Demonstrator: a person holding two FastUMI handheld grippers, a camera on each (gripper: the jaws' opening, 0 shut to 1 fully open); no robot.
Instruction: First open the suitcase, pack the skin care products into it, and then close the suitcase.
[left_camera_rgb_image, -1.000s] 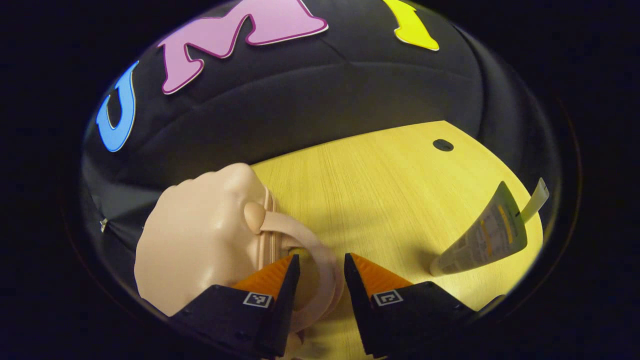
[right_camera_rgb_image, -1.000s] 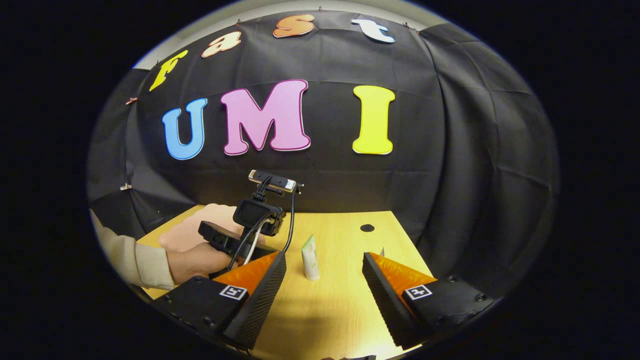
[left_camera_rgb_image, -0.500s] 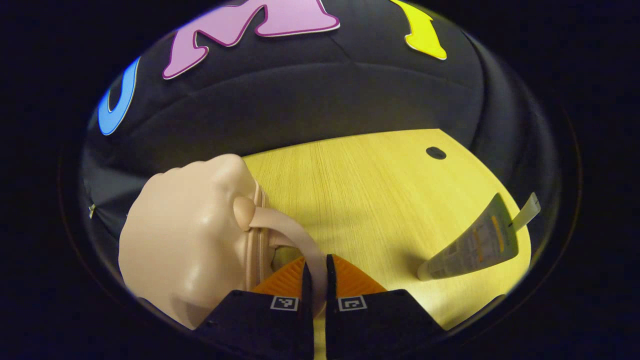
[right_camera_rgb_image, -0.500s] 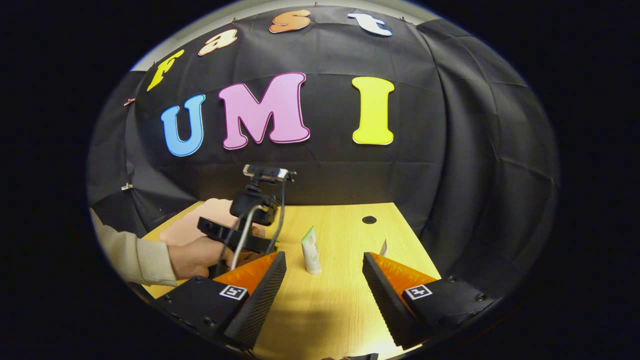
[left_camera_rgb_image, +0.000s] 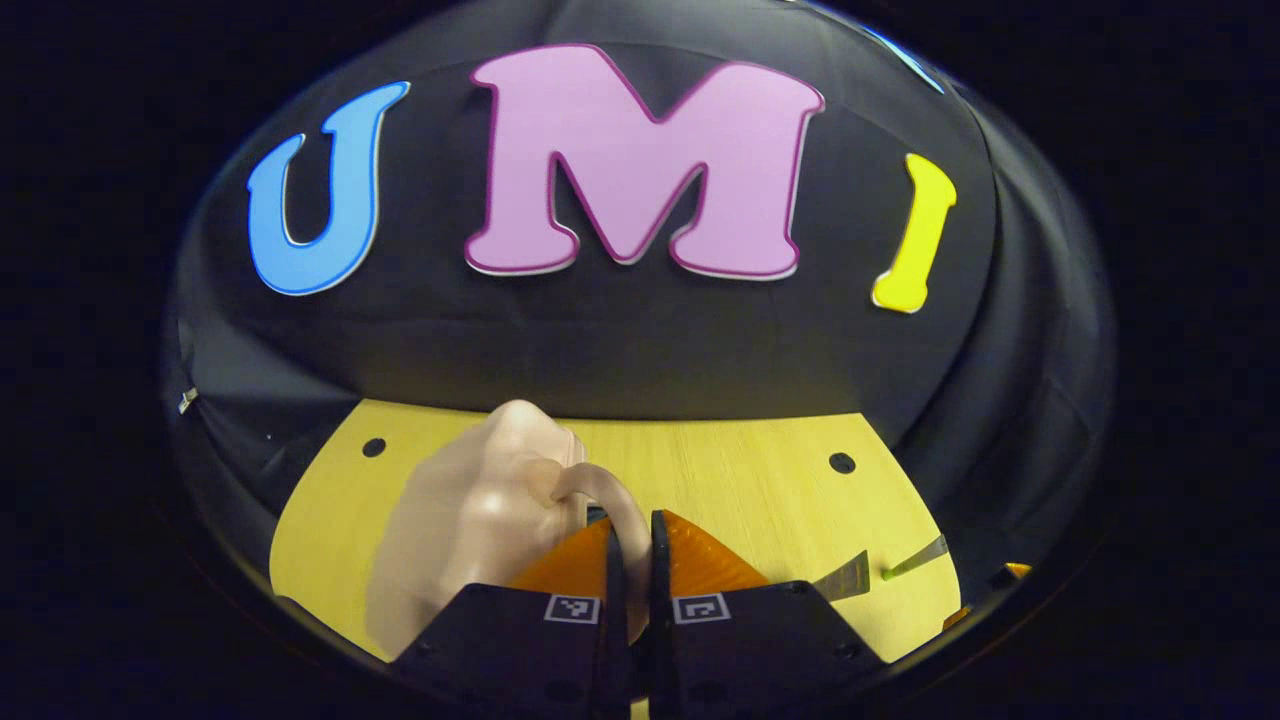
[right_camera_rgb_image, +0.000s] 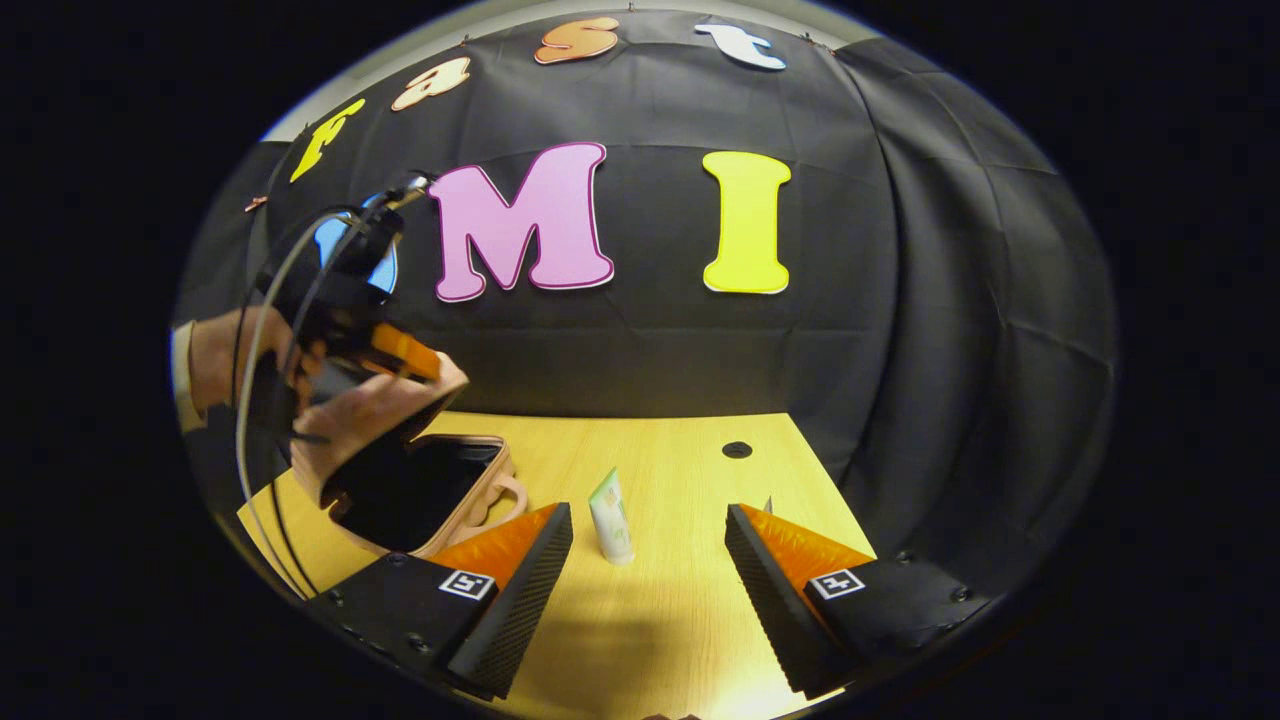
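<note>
step: opening suitcase (right_camera_rgb_image: 400, 480) | left gripper (left_camera_rgb_image: 630, 560) clamped on lid handle (left_camera_rgb_image: 610, 500) | right gripper (right_camera_rgb_image: 640, 560) apart | next: grasp tube (right_camera_rgb_image: 610, 518), lower centre

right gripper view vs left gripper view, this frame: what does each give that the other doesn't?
Right gripper view: the suitcase from outside, lid tilted up off the base, dark interior exposed. A hand holds the left gripper at the lid's edge. The right gripper is open over the table, with the tube standing upright beyond it.
Left gripper view: a close-up of the grasp, the left gripper shut on the lid's handle.
Both: suitcase, tube, wooden table, black cloth wall.
</note>
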